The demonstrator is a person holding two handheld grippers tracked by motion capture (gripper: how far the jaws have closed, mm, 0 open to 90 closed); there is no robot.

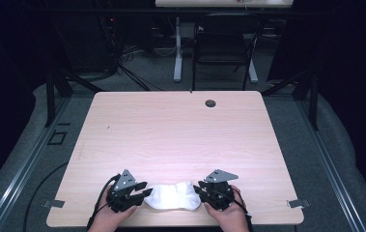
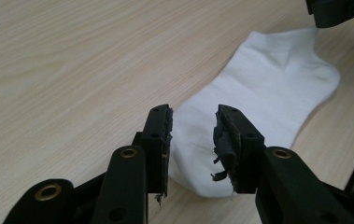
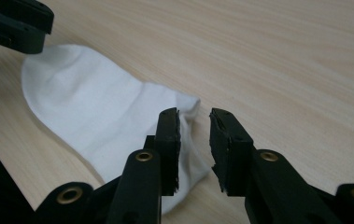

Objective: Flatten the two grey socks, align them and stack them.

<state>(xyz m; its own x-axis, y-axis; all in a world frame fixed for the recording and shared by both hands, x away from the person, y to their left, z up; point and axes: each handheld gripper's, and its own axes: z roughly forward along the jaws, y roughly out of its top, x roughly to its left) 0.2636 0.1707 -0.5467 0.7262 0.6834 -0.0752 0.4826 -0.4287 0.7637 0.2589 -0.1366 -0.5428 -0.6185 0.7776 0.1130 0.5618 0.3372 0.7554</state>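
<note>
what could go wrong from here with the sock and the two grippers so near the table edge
1. The white sock lies close to the near edge of the table; a nudge might slide it off.
2. The left hand-held gripper has a frayed pad, so fabric may snag.
3. The right hand-held gripper stands open over one end; closing may pinch just one layer.

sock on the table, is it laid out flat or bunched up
Laid out flat: the white sock lies spread along the table near its front edge, with only slight wrinkles.

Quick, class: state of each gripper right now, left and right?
Left gripper: open, holding nothing; jaws gape over one end of the sock.
Right gripper: open, holding nothing; jaws gape at the sock's other end.
</note>
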